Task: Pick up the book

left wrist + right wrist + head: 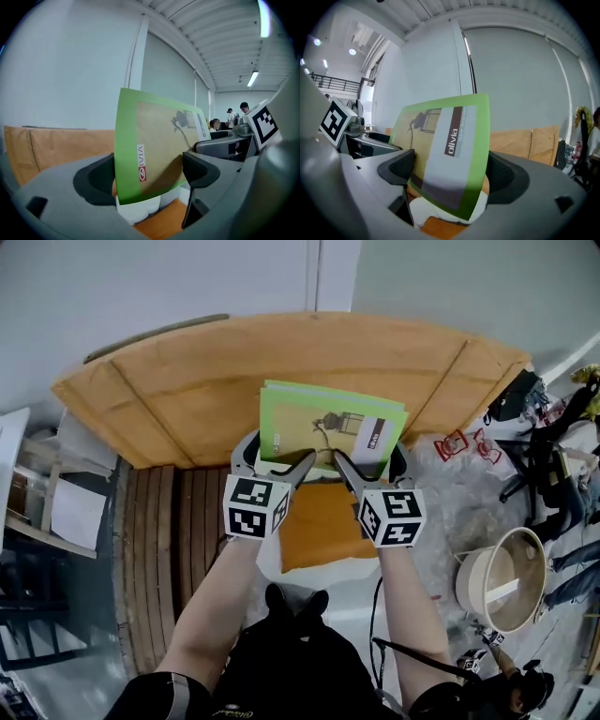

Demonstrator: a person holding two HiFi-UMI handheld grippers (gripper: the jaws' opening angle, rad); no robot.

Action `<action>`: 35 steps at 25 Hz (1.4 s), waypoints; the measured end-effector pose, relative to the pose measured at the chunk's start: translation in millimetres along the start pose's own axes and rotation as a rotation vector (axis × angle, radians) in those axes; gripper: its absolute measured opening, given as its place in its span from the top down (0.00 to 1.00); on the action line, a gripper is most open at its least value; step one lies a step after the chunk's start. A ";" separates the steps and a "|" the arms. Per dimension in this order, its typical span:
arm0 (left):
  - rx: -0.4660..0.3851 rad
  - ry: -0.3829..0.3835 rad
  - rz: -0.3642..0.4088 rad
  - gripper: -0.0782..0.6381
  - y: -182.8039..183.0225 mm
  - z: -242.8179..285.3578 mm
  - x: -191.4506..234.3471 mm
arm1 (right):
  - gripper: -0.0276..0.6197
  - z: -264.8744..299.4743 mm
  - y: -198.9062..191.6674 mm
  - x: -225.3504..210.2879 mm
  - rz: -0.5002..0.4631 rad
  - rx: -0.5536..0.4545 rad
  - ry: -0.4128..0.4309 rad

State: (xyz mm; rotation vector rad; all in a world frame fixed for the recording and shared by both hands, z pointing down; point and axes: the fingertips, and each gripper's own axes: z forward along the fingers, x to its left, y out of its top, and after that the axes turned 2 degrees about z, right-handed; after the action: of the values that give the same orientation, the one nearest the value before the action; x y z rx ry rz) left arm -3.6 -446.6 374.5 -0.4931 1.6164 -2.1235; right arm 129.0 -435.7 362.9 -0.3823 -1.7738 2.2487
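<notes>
Green-bordered book (pixel 328 427), thin and soft-covered, is off the wooden table (pixel 187 381) and held in the air by both grippers. The table lies beneath and beyond the book, and an orange pad (pixel 319 526) lies below the book's near edge.

The left gripper (pixel 274 468) is clamped on the book's near left corner. The right gripper (pixel 370 472) is clamped on its near right corner. Each has the cover pinched between its two dark jaws.

The lift looks largely done, with the book tipped up towards the wall. To do it well, both grips probably need to stay equally firm and rise together, level with each other. A thin cover like this is likely to bend or slide out if one side leads or pulls sideways.

The head view alone shows the whole arrangement: both arms, the two marker cubes side by side just nearer than the book, and a round wooden hoop (pixel 502 587) well to the book's right.

The left gripper view alone shows a red and white logo strip on the cover (pixel 150 150), and people standing far off to the book's right. It also shows something white and rounded below the book, which I cannot identify.

The right gripper view alone lets the word "olivia" be read on the cover's grey label (pixel 453 133)
</notes>
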 end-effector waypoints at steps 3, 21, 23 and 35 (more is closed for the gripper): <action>-0.088 0.006 0.049 0.27 46.6 -22.0 -9.5 | 0.27 -24.6 49.0 5.3 -0.014 -0.095 -0.007; -0.365 0.013 0.155 0.28 175.9 -118.1 -31.4 | 0.27 -115.4 187.8 52.4 -0.169 -0.387 -0.036; -0.359 0.016 0.154 0.28 175.2 -118.0 -31.3 | 0.27 -114.6 186.1 51.7 -0.161 -0.383 -0.033; -0.339 0.025 0.154 0.28 174.3 -109.6 -26.9 | 0.27 -103.5 181.0 46.0 -0.135 -0.367 -0.027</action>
State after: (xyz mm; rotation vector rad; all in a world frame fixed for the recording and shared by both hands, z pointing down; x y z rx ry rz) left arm -17.1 -383.5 177.1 -0.4293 1.9729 -1.7583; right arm 116.7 -366.6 161.3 -0.2892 -2.1595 1.8445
